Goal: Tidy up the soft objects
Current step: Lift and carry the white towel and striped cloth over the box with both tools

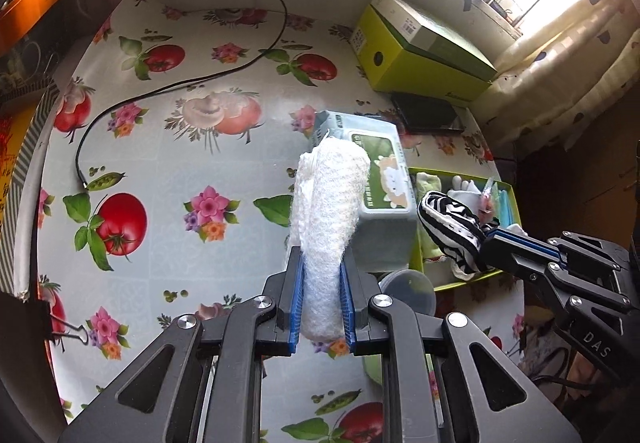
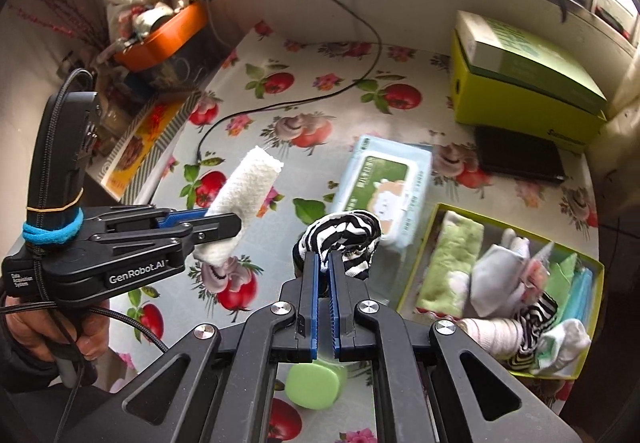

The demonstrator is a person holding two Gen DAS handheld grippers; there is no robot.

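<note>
My left gripper is shut on a rolled white towel, which sticks out past the fingertips above the flowered tablecloth. Seen from the right wrist, the same left gripper holds the white towel at mid-left, a hand on its handle. My right gripper is shut on a black-and-white striped sock, held in the air. From the left wrist, the right gripper and its striped sock hang over the green tray. The green tray holds several socks and folded cloths.
A pack of wet wipes lies beside the tray. A lime box and a dark flat case stand at the back right. A black cable crosses the tablecloth. A green lid and a clear tub lie near the front edge.
</note>
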